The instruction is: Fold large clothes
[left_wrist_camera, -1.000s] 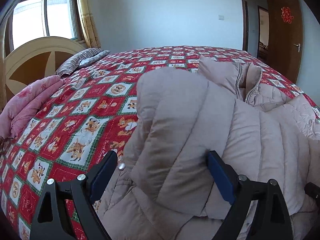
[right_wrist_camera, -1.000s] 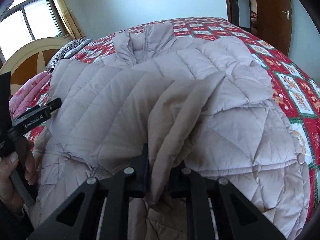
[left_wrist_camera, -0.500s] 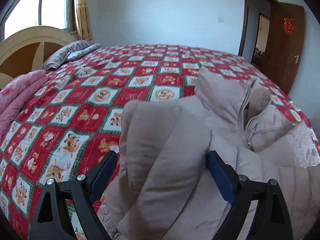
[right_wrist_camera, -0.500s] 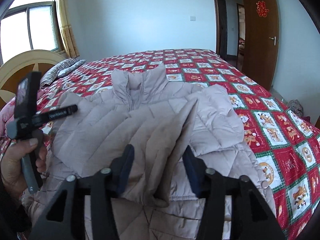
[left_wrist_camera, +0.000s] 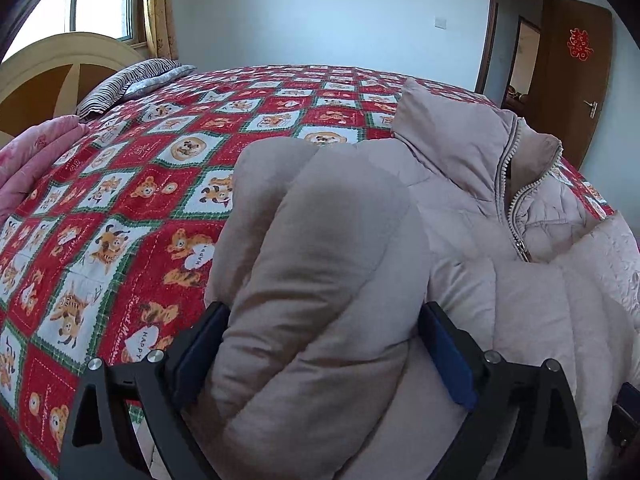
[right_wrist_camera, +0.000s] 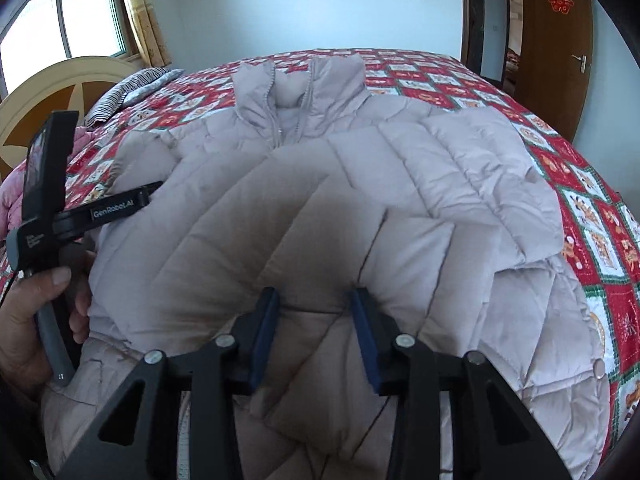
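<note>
A beige quilted puffer jacket (right_wrist_camera: 400, 184) lies on the bed, collar and zipper toward the far side, its lower part folded up over the chest. My left gripper (left_wrist_camera: 320, 344) is open, its jaws wide on either side of a bulging fold of the jacket (left_wrist_camera: 320, 240) at the jacket's left edge. My right gripper (right_wrist_camera: 316, 328) is open, its jaws apart over the folded edge near me. The left gripper (right_wrist_camera: 116, 208) also shows in the right wrist view, held in a hand at the jacket's left side.
A red patchwork bedspread (left_wrist_camera: 140, 200) with animal prints covers the bed. A pink quilt (left_wrist_camera: 24, 168) and a striped pillow (left_wrist_camera: 132, 84) lie by the headboard (right_wrist_camera: 52, 92) at the left. A wooden door (right_wrist_camera: 556, 40) stands open at the far right.
My right gripper has let go of the jacket fold and opened wide. The folded lower part now lies flat on the chest. My left gripper stays open around the bulge.
</note>
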Action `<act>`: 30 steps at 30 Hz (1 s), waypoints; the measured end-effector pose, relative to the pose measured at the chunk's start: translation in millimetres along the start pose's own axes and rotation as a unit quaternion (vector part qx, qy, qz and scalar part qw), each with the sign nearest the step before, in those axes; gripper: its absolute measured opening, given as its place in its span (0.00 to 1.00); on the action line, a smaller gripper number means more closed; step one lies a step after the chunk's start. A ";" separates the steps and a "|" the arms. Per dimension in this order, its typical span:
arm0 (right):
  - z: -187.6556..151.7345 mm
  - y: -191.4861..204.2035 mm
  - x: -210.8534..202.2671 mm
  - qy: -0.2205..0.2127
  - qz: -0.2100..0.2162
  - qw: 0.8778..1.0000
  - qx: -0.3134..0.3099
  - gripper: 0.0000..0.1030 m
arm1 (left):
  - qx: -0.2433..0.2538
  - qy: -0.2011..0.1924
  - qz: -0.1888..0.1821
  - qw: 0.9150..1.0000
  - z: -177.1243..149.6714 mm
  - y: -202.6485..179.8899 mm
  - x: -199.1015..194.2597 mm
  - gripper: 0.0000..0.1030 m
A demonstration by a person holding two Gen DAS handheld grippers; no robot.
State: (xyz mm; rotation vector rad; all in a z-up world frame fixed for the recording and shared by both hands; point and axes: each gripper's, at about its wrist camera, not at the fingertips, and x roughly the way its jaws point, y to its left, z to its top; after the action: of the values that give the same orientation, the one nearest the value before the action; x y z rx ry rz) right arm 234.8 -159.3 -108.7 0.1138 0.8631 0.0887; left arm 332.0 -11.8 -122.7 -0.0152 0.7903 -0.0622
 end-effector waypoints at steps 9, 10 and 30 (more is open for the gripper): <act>-18.7 1.2 8.0 0.009 -0.021 0.999 -0.022 0.37 | 0.004 0.011 0.000 1.000 -1.6 -1.3 6.1 0.98; -18.8 2.3 8.7 0.009 -0.024 0.999 -0.025 0.37 | 0.005 0.012 0.001 1.000 -1.7 -1.6 6.5 0.98; 30.2 12.6 23.5 -0.003 -0.032 0.999 -0.012 0.39 | 0.006 0.010 0.005 1.000 -3.1 -2.2 6.7 0.98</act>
State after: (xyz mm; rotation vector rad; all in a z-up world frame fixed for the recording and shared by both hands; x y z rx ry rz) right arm 272.6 -145.8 -105.1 0.0648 0.8581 0.0391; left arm 334.4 -14.4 -129.5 0.0009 0.8103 -0.0575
